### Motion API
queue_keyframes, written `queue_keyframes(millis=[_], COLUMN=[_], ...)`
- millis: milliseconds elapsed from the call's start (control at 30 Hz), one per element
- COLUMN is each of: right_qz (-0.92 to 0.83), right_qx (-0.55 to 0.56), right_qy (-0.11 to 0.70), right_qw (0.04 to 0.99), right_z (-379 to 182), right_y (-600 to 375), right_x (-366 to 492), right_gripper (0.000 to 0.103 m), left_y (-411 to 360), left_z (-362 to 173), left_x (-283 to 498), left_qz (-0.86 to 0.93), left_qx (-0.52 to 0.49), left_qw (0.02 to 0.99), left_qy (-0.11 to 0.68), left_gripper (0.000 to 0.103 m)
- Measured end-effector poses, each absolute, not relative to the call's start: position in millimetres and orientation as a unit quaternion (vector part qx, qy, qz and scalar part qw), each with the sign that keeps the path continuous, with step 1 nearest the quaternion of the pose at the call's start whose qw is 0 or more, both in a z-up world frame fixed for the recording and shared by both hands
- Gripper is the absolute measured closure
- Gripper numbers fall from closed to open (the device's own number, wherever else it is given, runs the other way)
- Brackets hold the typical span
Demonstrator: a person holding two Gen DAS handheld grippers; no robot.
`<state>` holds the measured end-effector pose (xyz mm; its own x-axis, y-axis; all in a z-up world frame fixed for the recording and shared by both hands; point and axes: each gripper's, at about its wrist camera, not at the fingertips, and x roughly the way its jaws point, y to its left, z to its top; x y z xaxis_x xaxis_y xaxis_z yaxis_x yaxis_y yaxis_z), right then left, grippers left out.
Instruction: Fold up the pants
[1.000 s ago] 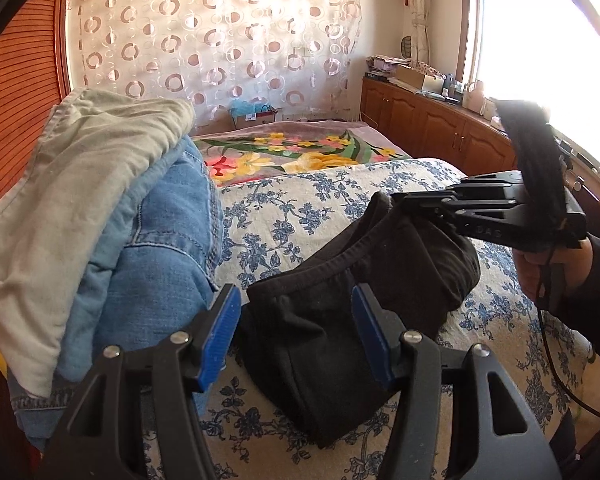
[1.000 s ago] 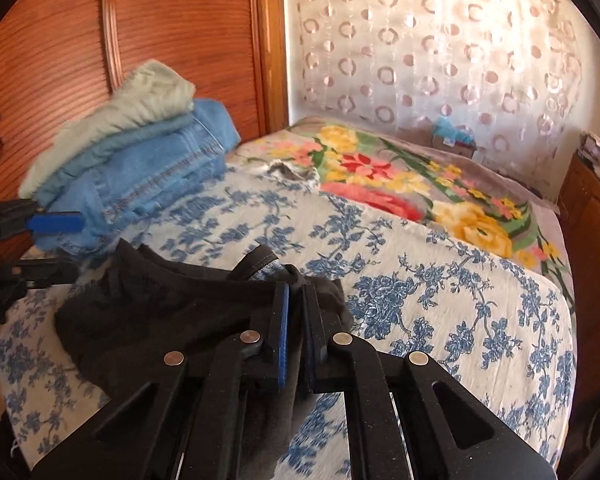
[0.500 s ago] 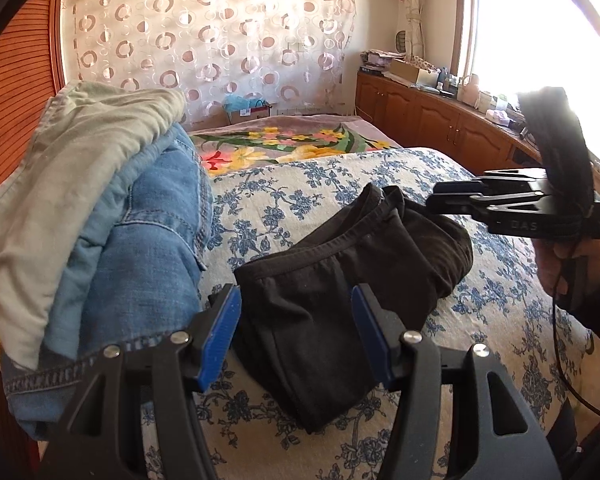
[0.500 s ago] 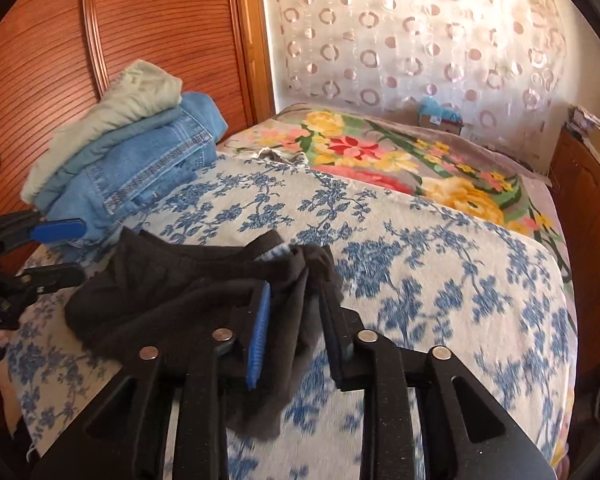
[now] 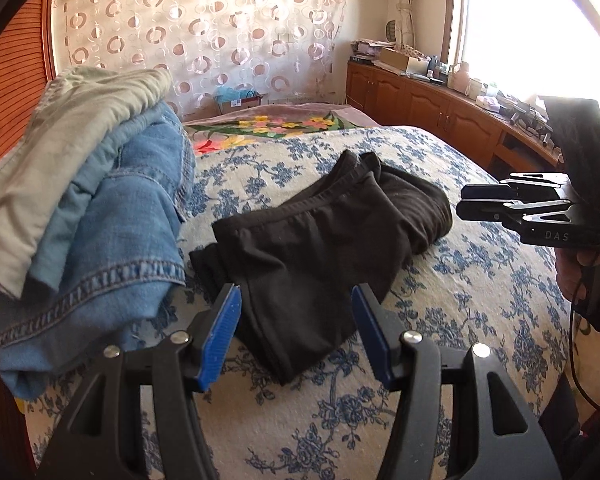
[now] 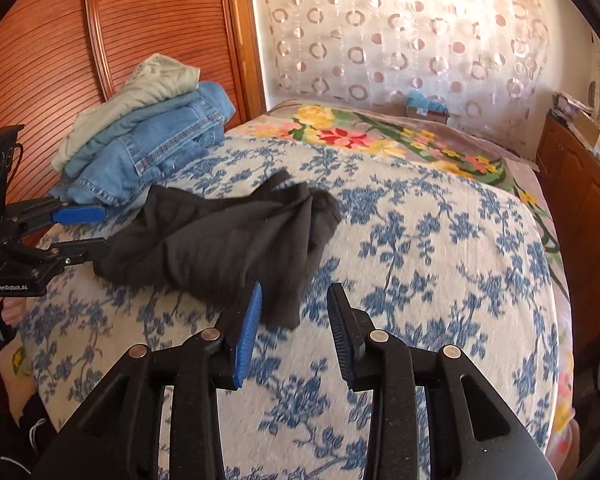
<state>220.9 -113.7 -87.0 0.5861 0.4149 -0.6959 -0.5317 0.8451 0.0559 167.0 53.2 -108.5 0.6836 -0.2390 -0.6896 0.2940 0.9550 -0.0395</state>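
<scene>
Black pants (image 5: 320,240) lie in a loose, rumpled bundle on the blue-flowered bedspread (image 5: 460,280); they also show in the right wrist view (image 6: 220,240). My left gripper (image 5: 296,320) is open and empty, just short of the pants' near edge. It also shows in the right wrist view (image 6: 86,232) at the left of the pants. My right gripper (image 6: 294,312) is open and empty, pulled back from the pants' right end. It also shows in the left wrist view (image 5: 466,202), clear of the cloth.
A stack of folded jeans and a pale green garment (image 5: 92,184) sits left of the pants against a wooden headboard (image 6: 140,32). A flowered blanket (image 6: 380,136) covers the far bed. Wooden cabinets (image 5: 440,108) run under the window at the right.
My right gripper has opened, let go of the pants and drawn back. The pants have dropped onto the bed. My left gripper has pulled back a little, still open.
</scene>
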Motion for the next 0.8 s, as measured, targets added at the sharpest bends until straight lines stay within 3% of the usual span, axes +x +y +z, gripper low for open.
queue_keyframes(millis=[633, 700, 800], right_qz=[0.274, 0.279, 0.287], right_qx=[-0.093, -0.089, -0.083], right_qy=[0.391, 0.393, 0.392], right_qw=[0.874, 0.872, 0.87], right_z=[-111.3, -111.9, -110.9], right_y=[-95.5, -96.7, -97.9], right_x=[235.0, 234.8, 234.2], right_gripper=[0.067, 0.072, 0.087], left_y=[50.7, 51.0, 52.9], left_z=[-142.7, -145.1, -144.8], left_x=[167.7, 167.3, 166.4], left_qz=[-0.132, -0.131, -0.132], left_qx=[0.044, 0.046, 0.046], left_qw=[0.896, 0.894, 0.896], left_qy=[0.422, 0.425, 0.422], left_gripper=[0.047, 0.047, 0.051])
